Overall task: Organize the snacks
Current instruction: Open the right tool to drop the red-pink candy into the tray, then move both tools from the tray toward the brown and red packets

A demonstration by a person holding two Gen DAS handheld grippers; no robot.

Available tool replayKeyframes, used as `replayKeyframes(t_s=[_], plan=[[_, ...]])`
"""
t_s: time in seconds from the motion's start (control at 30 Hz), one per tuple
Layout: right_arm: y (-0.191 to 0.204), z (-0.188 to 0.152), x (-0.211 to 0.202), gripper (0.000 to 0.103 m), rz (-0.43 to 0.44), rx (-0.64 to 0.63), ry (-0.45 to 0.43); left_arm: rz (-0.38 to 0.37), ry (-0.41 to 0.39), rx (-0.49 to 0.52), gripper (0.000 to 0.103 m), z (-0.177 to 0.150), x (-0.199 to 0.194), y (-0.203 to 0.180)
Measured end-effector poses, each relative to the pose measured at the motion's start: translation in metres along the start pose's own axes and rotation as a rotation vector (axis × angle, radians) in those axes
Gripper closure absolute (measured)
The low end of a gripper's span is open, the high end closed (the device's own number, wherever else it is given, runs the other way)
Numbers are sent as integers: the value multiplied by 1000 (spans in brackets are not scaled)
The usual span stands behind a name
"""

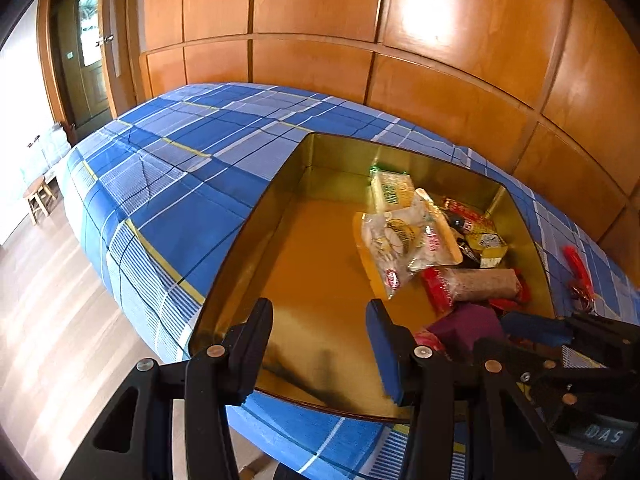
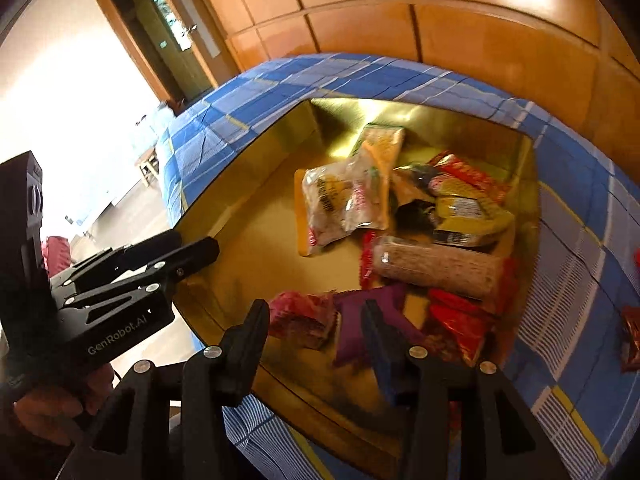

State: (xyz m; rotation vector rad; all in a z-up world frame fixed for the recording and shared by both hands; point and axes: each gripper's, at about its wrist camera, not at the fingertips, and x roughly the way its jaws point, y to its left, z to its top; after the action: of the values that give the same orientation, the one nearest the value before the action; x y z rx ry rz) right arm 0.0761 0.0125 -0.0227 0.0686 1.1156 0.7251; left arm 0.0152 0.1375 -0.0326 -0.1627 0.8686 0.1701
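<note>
A wall of glossy orange-brown wooden panels (image 1: 400,20) fills the top of both views, with a dark doorway (image 1: 86,52) at the upper left. Below it a blue checked cloth (image 1: 168,184) covers the surface, running from the middle of the left wrist frame down to the lower left edge, where pale wooden floor (image 1: 44,300) shows and a small stool (image 1: 38,198) stands far off at the left.

On the cloth sits a large gold tin (image 1: 240,240), open, taking up the centre and right of both frames. Its left half is bare; the snacks are heaped in its right half. Among them a long brownish roll in a red-ended wrapper (image 2: 436,266) lies across the pile, a clear packet with yellow print (image 1: 396,240) rests on a flat yellow packet at the heap's left edge, a purple packet (image 2: 368,316) lies toward the lower centre beside a pink one (image 2: 300,318), and red and yellow wrappers crowd the right wall. A red wrapper (image 1: 576,268) lies outside the tin on the cloth at the right edge.

The left gripper (image 1: 320,316) hangs over the tin's near bare corner, fingers apart, holding nothing. The right gripper (image 2: 316,320) hovers above the purple and pink packets, fingers spread and not pressing on either. A hand (image 2: 48,404) shows at the lower left of the right wrist frame.
</note>
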Motion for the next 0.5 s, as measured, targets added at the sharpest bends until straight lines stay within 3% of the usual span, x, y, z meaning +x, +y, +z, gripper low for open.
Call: replayKeyframes(t_s=[0.5], plan=[[-37,-23,-41,55,-88,117,-93,-17,-13,60,54,-3,-9,-21]])
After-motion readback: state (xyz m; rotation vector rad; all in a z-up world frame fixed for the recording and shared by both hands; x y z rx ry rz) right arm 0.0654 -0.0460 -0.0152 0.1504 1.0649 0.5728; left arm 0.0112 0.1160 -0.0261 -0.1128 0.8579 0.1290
